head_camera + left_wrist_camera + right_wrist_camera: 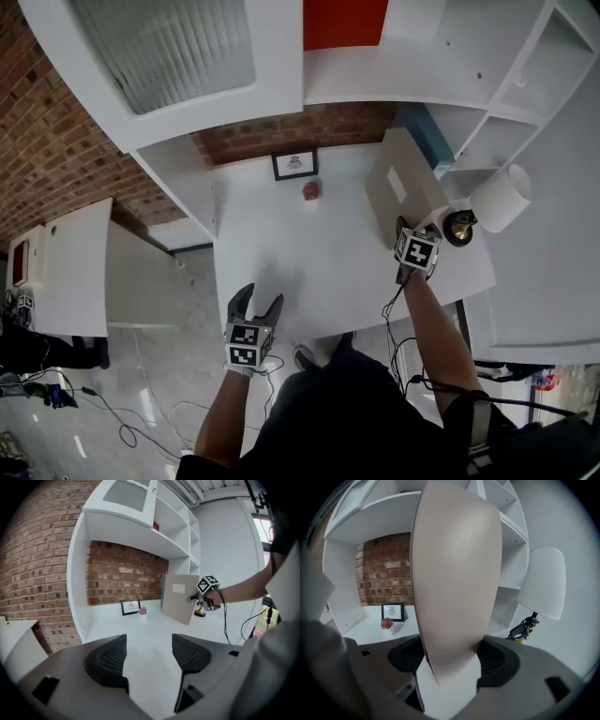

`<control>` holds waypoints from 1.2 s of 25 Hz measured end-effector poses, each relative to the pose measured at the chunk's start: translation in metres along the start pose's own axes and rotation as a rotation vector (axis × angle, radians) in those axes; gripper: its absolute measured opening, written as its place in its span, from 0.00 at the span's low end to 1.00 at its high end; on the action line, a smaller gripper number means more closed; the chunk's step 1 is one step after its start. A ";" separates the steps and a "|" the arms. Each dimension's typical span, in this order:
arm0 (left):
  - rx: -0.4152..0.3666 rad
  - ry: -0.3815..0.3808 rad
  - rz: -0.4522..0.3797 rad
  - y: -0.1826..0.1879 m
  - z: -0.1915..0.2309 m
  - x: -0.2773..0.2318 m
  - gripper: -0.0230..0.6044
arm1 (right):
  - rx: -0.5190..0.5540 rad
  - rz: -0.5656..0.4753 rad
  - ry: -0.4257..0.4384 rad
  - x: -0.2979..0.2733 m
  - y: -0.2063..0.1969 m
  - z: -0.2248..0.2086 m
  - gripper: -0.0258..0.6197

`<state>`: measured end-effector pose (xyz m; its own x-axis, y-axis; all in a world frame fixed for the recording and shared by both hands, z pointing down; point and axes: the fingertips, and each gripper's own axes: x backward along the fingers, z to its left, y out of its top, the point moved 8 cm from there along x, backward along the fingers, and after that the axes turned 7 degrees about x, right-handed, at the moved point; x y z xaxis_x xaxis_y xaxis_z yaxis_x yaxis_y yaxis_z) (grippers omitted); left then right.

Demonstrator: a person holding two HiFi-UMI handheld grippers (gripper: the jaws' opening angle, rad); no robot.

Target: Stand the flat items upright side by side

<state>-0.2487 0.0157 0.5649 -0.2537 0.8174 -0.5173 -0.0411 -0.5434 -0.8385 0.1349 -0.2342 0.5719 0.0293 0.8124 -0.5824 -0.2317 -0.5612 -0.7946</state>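
Head view: a white worktop (319, 258) set in white shelving, with a brick wall behind.
Right hand: the right gripper (405, 230) (452, 656) has its jaws clamped on the near lower edge of the beige board (403, 187) (457, 573).
Beige board: held near upright with a slight tilt at the worktop's right side, a white label on its face; whether its lower edge touches the worktop cannot be told.
Left hand: the left gripper (260, 305) (149, 656) has its jaws apart with nothing between them, at the near edge of the worktop, well apart from the board.
Back of worktop: a framed picture (294, 165) (130, 606), with a small pink flower pot (311, 190) (142, 612) just beside it.
Right end: a teal flat item (427, 136) behind the board; a white-shaded lamp (502, 197) (541, 590) near the right gripper.
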 end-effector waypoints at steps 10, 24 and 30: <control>0.035 0.083 0.033 0.006 -0.004 -0.007 0.52 | -0.051 0.006 -0.054 -0.057 0.045 -0.006 0.56; 0.106 0.154 0.083 0.019 -0.018 -0.031 0.51 | -0.193 0.018 -0.082 -0.080 0.067 0.000 0.60; 0.121 0.127 0.086 0.016 -0.020 -0.043 0.50 | -0.196 0.011 -0.005 -0.070 0.060 -0.004 0.58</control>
<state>-0.2190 -0.0240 0.5702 -0.1380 0.7801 -0.6103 -0.1423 -0.6254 -0.7672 0.1228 -0.3251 0.5639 0.0227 0.8066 -0.5907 -0.0384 -0.5897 -0.8067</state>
